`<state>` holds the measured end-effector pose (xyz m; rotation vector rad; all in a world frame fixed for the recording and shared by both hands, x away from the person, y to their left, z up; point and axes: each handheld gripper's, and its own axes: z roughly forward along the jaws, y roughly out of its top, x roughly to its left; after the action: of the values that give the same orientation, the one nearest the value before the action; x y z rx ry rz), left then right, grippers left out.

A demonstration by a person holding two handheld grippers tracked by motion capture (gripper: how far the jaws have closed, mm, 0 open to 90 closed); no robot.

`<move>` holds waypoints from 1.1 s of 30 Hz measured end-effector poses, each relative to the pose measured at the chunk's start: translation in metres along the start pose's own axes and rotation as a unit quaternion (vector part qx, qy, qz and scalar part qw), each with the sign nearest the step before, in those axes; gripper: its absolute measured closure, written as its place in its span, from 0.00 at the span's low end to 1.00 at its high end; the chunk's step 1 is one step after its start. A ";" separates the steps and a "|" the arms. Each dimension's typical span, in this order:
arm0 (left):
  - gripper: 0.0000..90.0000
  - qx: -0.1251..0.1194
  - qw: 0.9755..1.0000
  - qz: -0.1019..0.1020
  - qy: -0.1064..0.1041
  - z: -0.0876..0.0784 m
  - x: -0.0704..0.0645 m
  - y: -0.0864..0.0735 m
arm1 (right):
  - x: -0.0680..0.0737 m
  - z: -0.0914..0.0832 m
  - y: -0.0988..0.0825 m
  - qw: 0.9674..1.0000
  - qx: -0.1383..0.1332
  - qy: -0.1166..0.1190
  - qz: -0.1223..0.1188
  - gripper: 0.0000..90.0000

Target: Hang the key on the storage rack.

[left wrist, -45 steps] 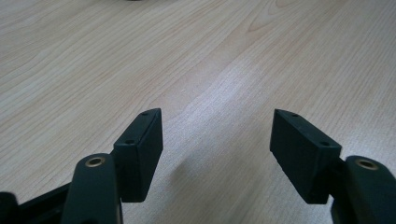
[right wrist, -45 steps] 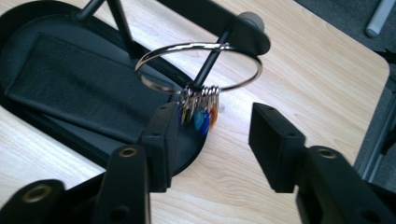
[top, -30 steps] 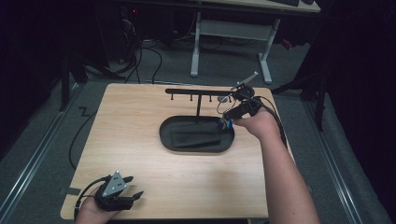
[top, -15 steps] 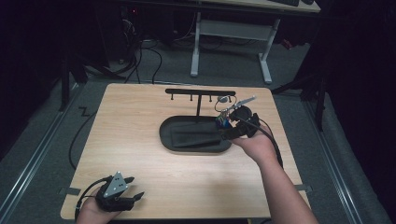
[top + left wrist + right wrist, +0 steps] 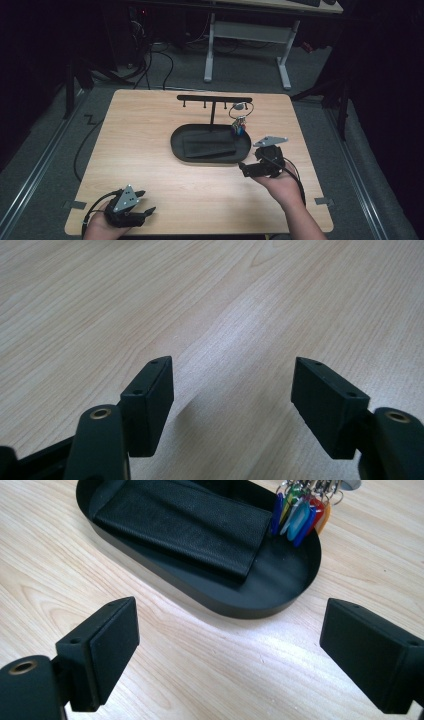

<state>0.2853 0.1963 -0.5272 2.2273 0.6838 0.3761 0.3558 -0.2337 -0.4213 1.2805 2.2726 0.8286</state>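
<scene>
**Two Grippers Standing Open, Key Bunch Hanging on the Rack**

Two hand-held grippers are sitting over the wooden surface [image 5: 150,135]. The right gripper [image 5: 243,169] is resting in the person's hand just in front of the black oval tray [image 5: 176,145], near its right end, with its tip pointing leftward in the high view. Its jaws have just been opening, and they are now standing spread wide with nothing between them. In the right gripper view, bare wood is lying between the two pads, and the tray is sitting just beyond them.

The key bunch [image 5: 238,128], with its coloured tags in blue, green, red and orange, is hanging from a ring [image 5: 241,108] on a peg near the right end of the black T-shaped rack [image 5: 215,98]. The tags are dangling over the right end of the tray, as the right gripper view is showing at its top edge [image 5: 298,511]. The right gripper is not touching the keys.

A black leather wallet [image 5: 182,523] is lying flat inside the tray, to the left of the tags.

The left gripper [image 5: 145,213] is sitting at the near left corner of the surface, well apart from the tray. Its jaws are spread, with only bare wood between them.
</scene>
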 end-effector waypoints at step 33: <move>0.37 -0.008 1.000 -0.003 0.012 -0.007 -0.011 -0.003 | 0.028 0.011 -0.131 0.993 -0.109 -0.019 0.037 0.12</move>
<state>0.2721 0.1958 -0.5251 2.2089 0.6983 0.4045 0.2661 -0.2591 -0.5181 1.2740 2.0511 1.0388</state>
